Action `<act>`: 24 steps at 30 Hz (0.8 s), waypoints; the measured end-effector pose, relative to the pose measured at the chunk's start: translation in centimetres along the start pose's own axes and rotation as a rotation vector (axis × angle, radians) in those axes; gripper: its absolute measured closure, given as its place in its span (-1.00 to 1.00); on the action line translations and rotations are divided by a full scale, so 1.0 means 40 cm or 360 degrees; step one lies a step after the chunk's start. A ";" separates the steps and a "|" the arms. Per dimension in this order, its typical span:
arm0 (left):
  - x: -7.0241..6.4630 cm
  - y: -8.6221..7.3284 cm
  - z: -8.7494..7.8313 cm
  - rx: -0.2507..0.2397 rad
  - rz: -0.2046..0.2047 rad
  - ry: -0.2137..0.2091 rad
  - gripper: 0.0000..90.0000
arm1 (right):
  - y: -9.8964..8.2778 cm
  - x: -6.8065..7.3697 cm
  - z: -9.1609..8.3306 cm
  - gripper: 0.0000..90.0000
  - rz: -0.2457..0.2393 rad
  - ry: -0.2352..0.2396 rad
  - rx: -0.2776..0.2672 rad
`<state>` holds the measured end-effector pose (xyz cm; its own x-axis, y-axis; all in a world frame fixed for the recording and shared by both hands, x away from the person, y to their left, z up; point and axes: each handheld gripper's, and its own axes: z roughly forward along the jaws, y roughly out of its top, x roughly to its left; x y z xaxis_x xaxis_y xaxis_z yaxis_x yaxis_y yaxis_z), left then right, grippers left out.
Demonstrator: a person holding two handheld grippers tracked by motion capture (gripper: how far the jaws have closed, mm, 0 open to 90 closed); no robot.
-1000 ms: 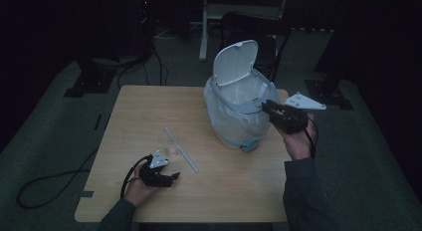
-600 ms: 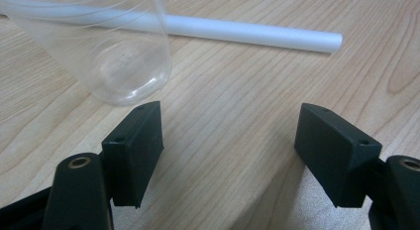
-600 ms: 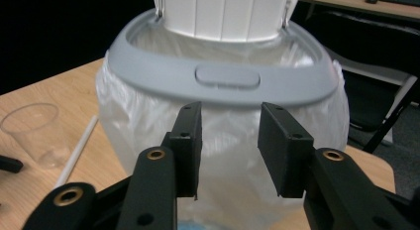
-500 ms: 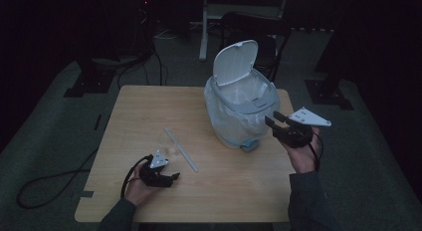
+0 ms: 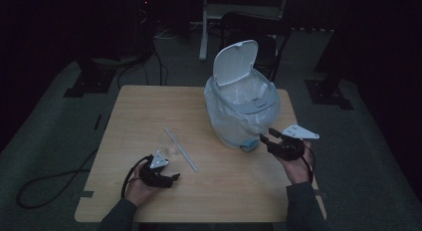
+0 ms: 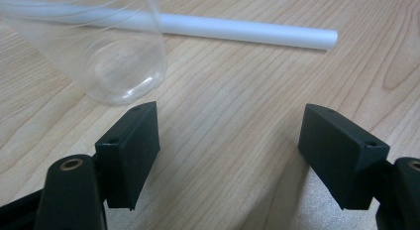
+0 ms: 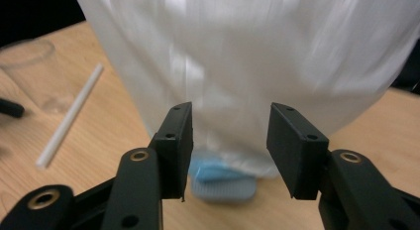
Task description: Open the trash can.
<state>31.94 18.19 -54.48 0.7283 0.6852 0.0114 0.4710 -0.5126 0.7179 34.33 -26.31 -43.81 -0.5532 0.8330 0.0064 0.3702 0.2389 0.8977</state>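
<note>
Right tongs point(image 5: 265, 140) beside blurred bag-covered bin point(image 5: 241, 111)

White bin liner point(image 7: 257, 56), blue pedal point(image 7: 218, 174), white straw point(image 6: 247, 29)

Clear plastic cup point(image 6: 94, 46) (matt wooden table point(image 6: 237, 116))

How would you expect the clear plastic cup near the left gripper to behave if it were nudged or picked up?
The clear plastic cup looks thin-walled and empty, so it is probably very light and would slide or tip at a nudge. Its walls would likely flex under firm pressure. On its side, it could roll towards the white straw.
</note>
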 end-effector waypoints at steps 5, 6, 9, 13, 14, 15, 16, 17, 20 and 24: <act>0.000 0.000 0.000 0.0000 0.0000 0.0001 -0.45 | -0.065 0.001 0.043 0.00 -0.0004 0.0012 0.0136; 0.000 -0.001 0.000 -0.0002 0.0000 -0.0002 -0.45 | -0.077 0.001 0.051 -0.05 -0.0009 0.0012 0.0163; -0.002 -0.001 0.001 0.0003 -0.0002 -0.0001 -0.52 | -0.109 0.002 0.069 -0.14 -0.0044 -0.0018 0.0232; -0.002 -0.003 -0.002 0.0006 -0.0002 0.0002 -0.52 | -0.148 -0.005 0.095 -0.19 -0.0018 -0.0027 0.0295; -0.002 -0.004 -0.003 0.0003 -0.0005 0.0003 -0.52 | -0.157 -0.007 0.103 -0.19 -0.0018 -0.0032 0.0306; -0.002 -0.005 -0.004 0.0006 0.0000 0.0001 -0.52 | -0.166 -0.008 0.110 -0.19 -0.0012 -0.0041 0.0319; -0.002 -0.005 -0.005 0.0008 0.0001 0.0001 -0.52 | -0.173 -0.009 0.115 -0.19 -0.0005 -0.0042 0.0329; -0.003 -0.005 -0.005 0.0009 0.0000 0.0001 -0.52 | -0.179 -0.010 0.120 -0.19 -0.0007 -0.0046 0.0331; -0.002 -0.004 -0.005 0.0012 0.0002 0.0001 -0.52 | -0.198 -0.019 0.132 -0.16 -0.0002 -0.0049 0.0345; -0.003 -0.003 -0.004 0.0016 0.0000 0.0000 -0.52 | -0.230 -0.039 0.145 -0.14 0.0000 -0.0049 0.0389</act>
<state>31.72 18.27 -54.45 0.7281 0.6854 0.0115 0.4760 -0.5175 0.7111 36.12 -26.92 -54.62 -0.5316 0.8469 -0.0101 0.5420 0.3493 0.7643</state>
